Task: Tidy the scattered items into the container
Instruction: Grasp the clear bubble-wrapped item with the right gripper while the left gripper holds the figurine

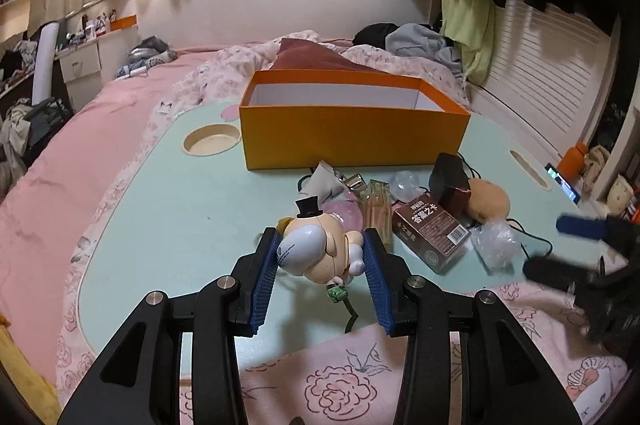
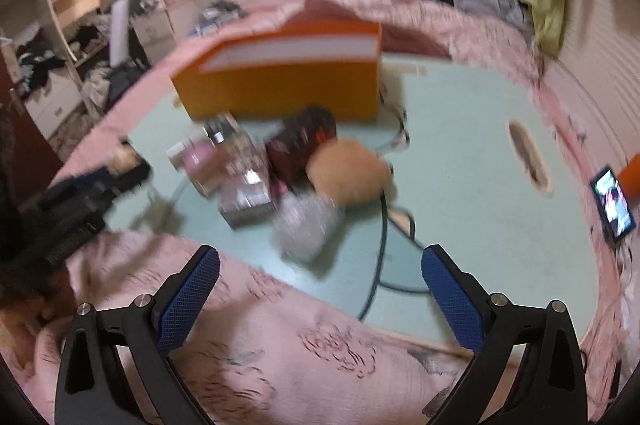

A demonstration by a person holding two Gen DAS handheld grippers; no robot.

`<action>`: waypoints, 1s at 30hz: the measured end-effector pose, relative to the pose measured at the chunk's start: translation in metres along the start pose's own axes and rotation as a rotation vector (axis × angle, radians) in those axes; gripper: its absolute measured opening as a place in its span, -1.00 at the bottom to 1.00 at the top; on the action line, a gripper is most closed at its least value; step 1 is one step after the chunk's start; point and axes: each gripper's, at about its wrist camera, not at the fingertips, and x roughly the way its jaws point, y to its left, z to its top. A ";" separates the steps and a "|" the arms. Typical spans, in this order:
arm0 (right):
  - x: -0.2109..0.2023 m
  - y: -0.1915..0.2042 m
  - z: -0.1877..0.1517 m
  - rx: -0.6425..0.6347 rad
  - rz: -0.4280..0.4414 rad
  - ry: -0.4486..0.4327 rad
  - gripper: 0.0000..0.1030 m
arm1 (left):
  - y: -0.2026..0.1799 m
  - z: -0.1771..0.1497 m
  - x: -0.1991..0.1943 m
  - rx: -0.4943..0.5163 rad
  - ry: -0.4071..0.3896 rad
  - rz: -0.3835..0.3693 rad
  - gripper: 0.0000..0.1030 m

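Observation:
My left gripper (image 1: 322,237) is shut on a cream-and-white toy figure (image 1: 312,249) with a black top hat, its blue pads pressing both sides just above the mint-green table (image 1: 180,209). Behind it stands the open orange box (image 1: 352,141), which looks empty. Scattered between them lie a brown card box (image 1: 430,231), a tan plush (image 1: 488,201), a dark red object (image 1: 450,181), a glass bottle (image 1: 376,209) and a clear plastic bag (image 1: 496,243). The right wrist view is blurred. There my right gripper (image 2: 320,257) stands wide open over the table's near edge, holding nothing, short of the plastic bag (image 2: 306,225) and the plush (image 2: 348,173).
The table rests on a pink floral bedspread (image 1: 340,385). A round cup recess (image 1: 211,145) is left of the box. A black cable (image 2: 380,265) loops across the near table edge. A lit phone (image 2: 614,203) lies at the right, past a slot (image 2: 528,157). Clothes hang at the back right.

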 end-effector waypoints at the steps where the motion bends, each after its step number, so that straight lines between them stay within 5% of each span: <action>1: -0.001 0.001 0.003 0.001 -0.001 -0.015 0.79 | -0.002 0.000 -0.001 0.010 -0.007 0.006 -0.16; 4: 0.009 0.001 0.007 0.002 -0.020 0.008 0.48 | -0.007 -0.001 -0.007 0.042 -0.032 0.021 -0.16; 12: 0.035 0.004 0.014 -0.007 0.006 0.071 0.30 | -0.006 -0.001 -0.008 0.043 -0.037 0.021 -0.16; 14: 0.043 0.006 0.010 -0.019 0.008 0.116 -0.46 | -0.005 -0.001 -0.008 0.039 -0.034 0.020 -0.16; 19: 0.025 0.016 0.005 -0.065 -0.039 0.035 -0.48 | -0.011 0.005 -0.015 0.057 -0.049 0.037 -0.16; 24: -0.004 0.029 0.015 -0.120 -0.103 -0.121 -0.47 | -0.006 0.027 -0.028 -0.038 -0.083 -0.003 -0.16; 30: 0.016 0.037 0.004 -0.161 -0.134 -0.061 -0.47 | -0.022 0.008 -0.010 0.032 -0.031 0.033 -0.16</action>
